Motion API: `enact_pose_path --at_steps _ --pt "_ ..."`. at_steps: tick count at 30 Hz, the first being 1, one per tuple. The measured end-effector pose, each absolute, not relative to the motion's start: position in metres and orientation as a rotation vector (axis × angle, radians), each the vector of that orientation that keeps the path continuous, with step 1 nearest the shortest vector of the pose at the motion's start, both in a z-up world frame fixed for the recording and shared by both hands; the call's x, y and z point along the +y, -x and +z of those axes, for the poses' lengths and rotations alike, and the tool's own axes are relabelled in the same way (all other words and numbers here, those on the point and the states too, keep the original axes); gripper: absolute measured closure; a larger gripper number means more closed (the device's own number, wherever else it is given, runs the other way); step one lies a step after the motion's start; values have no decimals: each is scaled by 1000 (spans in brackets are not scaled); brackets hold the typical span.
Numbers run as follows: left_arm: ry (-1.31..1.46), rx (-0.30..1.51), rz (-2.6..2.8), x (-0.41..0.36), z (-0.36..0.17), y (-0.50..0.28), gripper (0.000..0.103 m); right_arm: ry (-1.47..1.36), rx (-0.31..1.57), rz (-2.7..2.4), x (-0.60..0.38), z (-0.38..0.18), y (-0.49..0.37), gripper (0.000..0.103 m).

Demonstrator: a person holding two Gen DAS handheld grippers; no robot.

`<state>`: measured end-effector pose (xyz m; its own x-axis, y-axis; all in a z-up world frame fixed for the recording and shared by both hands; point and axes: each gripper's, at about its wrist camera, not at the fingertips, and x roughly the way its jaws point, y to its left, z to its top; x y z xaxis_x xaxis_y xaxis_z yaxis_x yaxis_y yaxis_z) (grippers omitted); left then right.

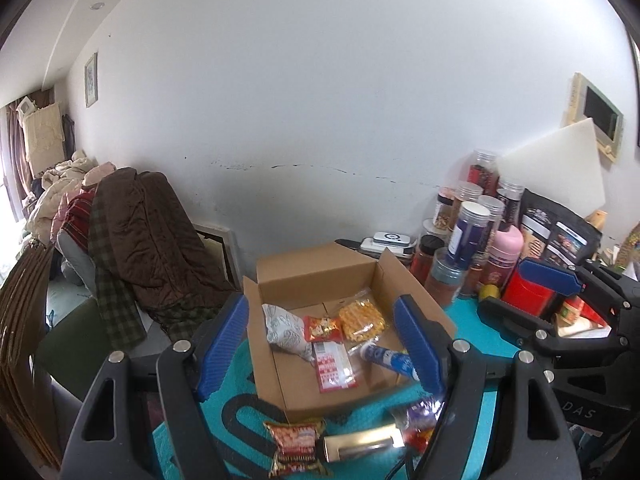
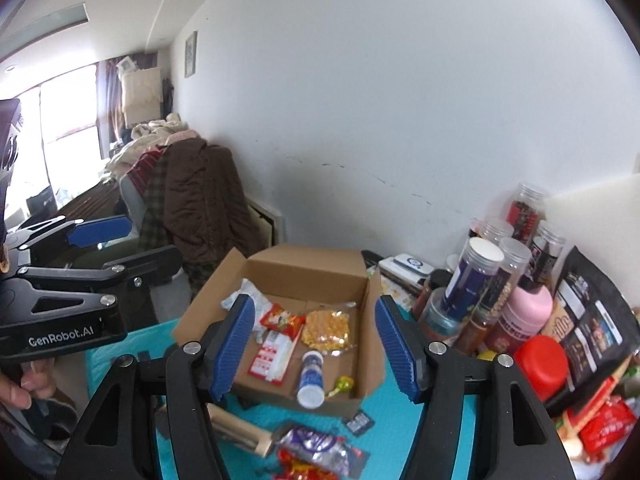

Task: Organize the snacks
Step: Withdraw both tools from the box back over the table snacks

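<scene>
An open cardboard box sits on the teal mat. Inside lie a yellow snack bag, a small red packet, a red-and-white sachet, a grey patterned pouch, a blue-and-white tube and a green lollipop. Loose snacks lie in front of the box: a red packet, a gold bar, a purple wrapper. My left gripper is open and empty above the box. My right gripper is open and empty above it too.
Jars and bottles, a black bag and a red-lidded container crowd the right. A chair piled with clothes stands left of the table. A small black packet lies by the box's front.
</scene>
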<state>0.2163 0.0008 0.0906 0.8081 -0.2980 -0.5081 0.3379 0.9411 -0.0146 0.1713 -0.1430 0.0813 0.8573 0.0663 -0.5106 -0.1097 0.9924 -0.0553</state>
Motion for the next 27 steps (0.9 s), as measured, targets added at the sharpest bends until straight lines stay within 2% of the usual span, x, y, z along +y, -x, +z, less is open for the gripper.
enact_pose_path --at_steps 4,6,9,27 --pt "-77 535 -355 6 87 -197 25 85 528 94 -138 78 -151 39" --pt "-75 534 -363 8 84 -188 20 81 528 96 -135 75 -141 35" --pt "-81 531 -371 10 80 -174 15 77 530 96 -133 68 -128 35" --pt "-74 609 -457 18 38 -134 15 5 629 86 -125 8 -82 31"
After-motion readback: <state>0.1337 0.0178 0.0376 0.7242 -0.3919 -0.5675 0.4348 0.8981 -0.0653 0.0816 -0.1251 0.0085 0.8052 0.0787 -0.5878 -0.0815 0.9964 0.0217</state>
